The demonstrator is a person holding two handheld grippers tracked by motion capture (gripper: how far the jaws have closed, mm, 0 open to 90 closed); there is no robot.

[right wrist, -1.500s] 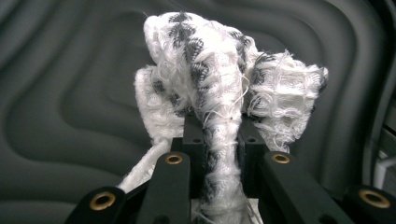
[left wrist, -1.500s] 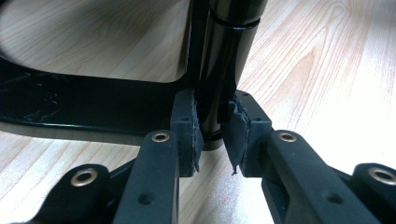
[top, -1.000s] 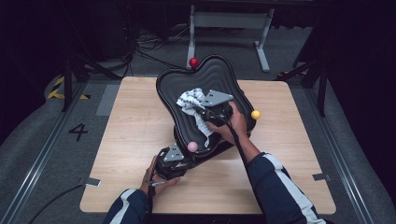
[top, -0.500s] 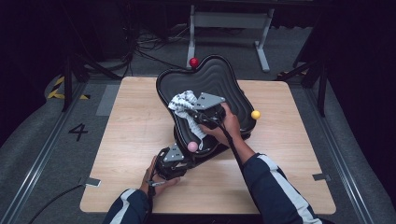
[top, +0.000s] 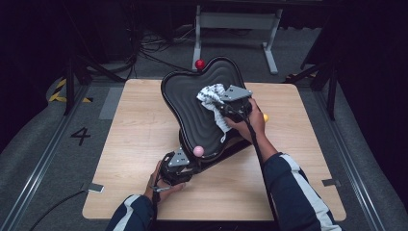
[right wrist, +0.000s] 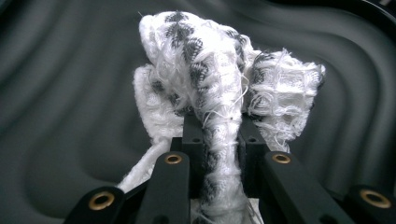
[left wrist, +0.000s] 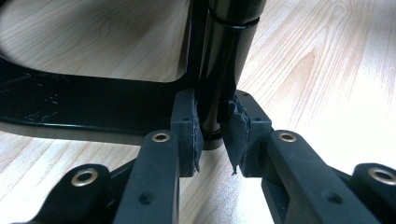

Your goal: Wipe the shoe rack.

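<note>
Right gripper [top: 222,103] fingers clamping rag [top: 211,96] on ridged tray [top: 187,103], left gripper [left wrist: 212,140] fingers gripping black post [left wrist: 224,70], pink ball [top: 198,150] nearby

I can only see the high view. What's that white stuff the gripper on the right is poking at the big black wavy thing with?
Observer: A frayed white cloth with dark checks. The right gripper is shut on it, bunched between its jaws.
Operator: Is the cloth on the wavy part?
Observer: Yes, in the right gripper view its bundle sits against the black ridged tray.
Operator: And what is the other gripper doing down low?
Observer: The left gripper is shut on a black post, one pad on each side.
Operator: What's under that post?
Observer: The wooden table; a flat black base runs off beside the post.
</note>
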